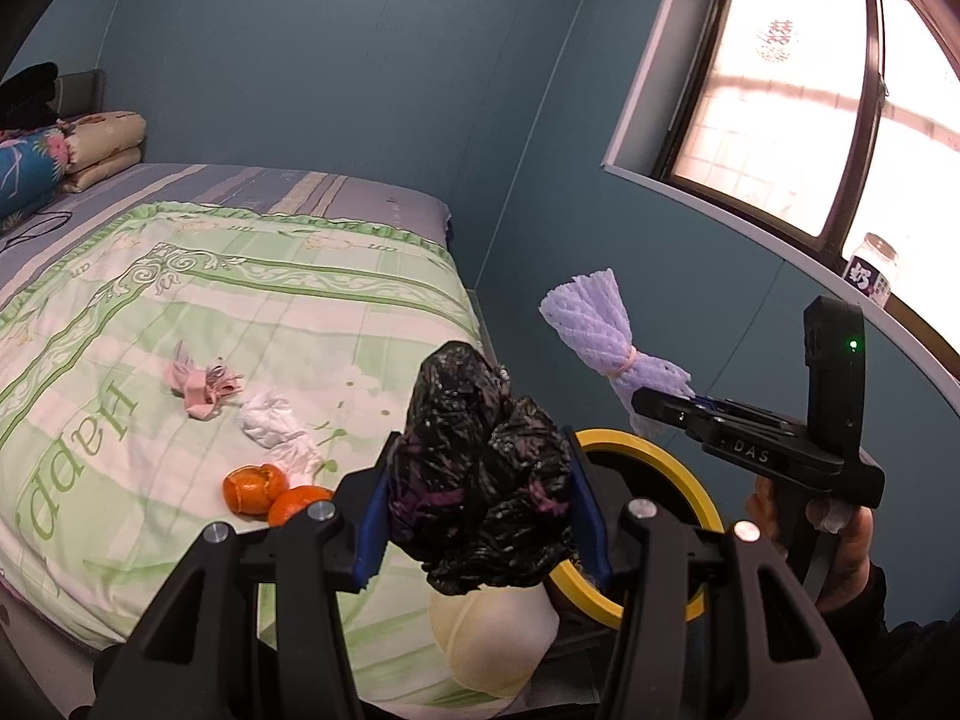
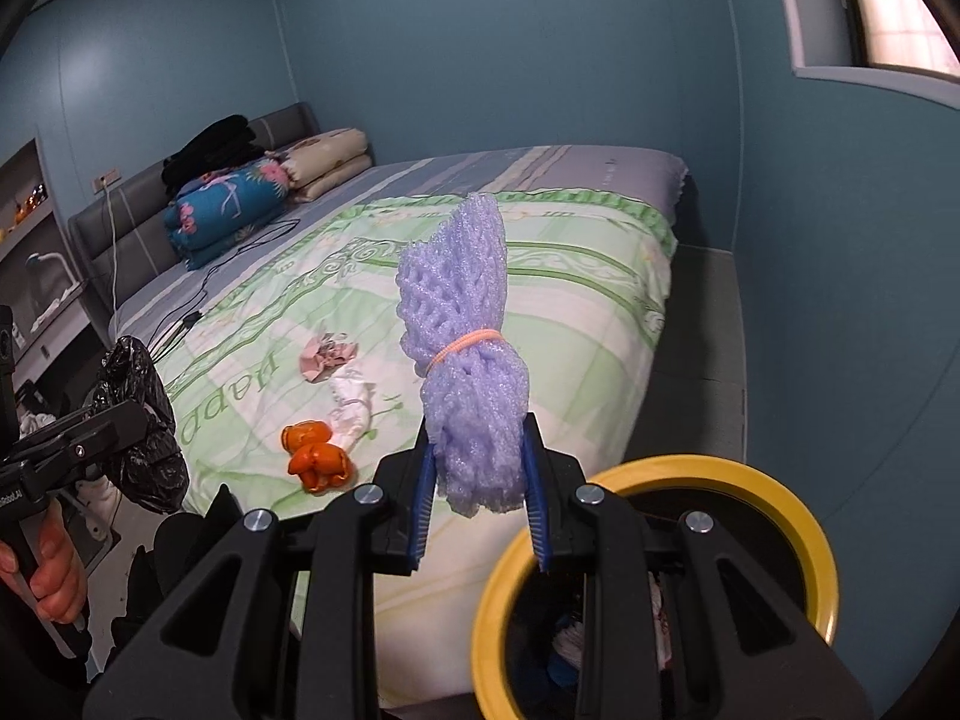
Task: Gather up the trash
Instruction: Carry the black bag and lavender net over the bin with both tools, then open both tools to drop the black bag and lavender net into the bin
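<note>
1. L gripper (image 1: 480,516): your blue pads are clamped about half-wide on a crumpled black plastic bag wad (image 1: 480,468). The wad bulges above and below the pads, so the hold is on loose film, not a firm core. Risk: it squirms out if you tilt fast.

2. R gripper (image 2: 480,480): jaws nearly closed, pinching the lower end of a lilac foam fruit-net bundle tied with an orange rubber band (image 2: 465,354). Most of its length stands above the pads. Risk: top-heavy, it may pivot or spring free on release and miss.

3. Round bin with yellow rim and dark inside (image 2: 660,576): at 4 o'clock of the R gripper in the right wrist view, beside the bed foot, with the R gripper's frame partly over the rim. In the left wrist view it sits at 3 o'clock behind the black wad. Neither item is over the opening yet, I judge. Risk: letting go early drops trash on the floor or bed edge; both grippers converging on one mouth could clash.

4. Still on the green-and-white quilted bed cover (image 2: 600,324), approx. mid-bed:
- pink crumpled wrapper scraps (image 2: 327,357)
- white crumpled tissue wad (image 2: 351,405), just nearer you
- orange mandarin peel pieces (image 2: 318,456), at 7 o'clock of the tissue.
Risk: peel is in loose bits, easy to leave some behind.

5. Cream rounded soft item (image 1: 492,642) below the L gripper: can't tell what it is.
</note>
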### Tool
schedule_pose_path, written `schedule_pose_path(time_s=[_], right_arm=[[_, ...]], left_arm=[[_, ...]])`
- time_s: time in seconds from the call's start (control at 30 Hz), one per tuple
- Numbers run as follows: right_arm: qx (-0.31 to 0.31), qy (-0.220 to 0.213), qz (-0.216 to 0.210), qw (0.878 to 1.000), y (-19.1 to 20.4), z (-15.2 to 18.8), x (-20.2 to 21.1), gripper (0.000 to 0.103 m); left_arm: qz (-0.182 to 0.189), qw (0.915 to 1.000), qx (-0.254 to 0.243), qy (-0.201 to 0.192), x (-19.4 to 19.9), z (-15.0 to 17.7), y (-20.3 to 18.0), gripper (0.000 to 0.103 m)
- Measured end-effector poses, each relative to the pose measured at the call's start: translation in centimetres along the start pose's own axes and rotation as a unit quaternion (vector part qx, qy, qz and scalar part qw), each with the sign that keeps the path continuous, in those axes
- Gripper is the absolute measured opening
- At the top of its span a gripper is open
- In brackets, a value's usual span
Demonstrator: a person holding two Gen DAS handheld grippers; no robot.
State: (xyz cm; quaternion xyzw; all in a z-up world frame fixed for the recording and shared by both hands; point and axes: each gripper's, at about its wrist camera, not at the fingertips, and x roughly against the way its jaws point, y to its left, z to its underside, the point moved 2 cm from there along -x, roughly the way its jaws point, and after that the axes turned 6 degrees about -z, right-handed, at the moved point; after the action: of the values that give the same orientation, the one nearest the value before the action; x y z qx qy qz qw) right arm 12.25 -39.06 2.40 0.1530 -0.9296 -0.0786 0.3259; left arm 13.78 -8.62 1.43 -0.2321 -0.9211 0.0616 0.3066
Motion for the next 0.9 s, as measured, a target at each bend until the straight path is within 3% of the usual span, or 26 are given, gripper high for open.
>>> schedule_pose_path(time_s=[0.63, 0.9], right_arm=[[-0.051, -0.007, 0.060, 0.997, -6.6, 2.4, 2.5, 0.025], [-0.077, 0.012, 0.074, 0.994, -8.7, 3.6, 2.1, 0.025]], left_arm=[[0.060, 0.9953, -0.065, 0.038, -5.5, 0.3, -7.7, 0.047], [0.100, 0.9892, -0.075, 0.076, -9.2, 1.7, -10.1, 0.047]])
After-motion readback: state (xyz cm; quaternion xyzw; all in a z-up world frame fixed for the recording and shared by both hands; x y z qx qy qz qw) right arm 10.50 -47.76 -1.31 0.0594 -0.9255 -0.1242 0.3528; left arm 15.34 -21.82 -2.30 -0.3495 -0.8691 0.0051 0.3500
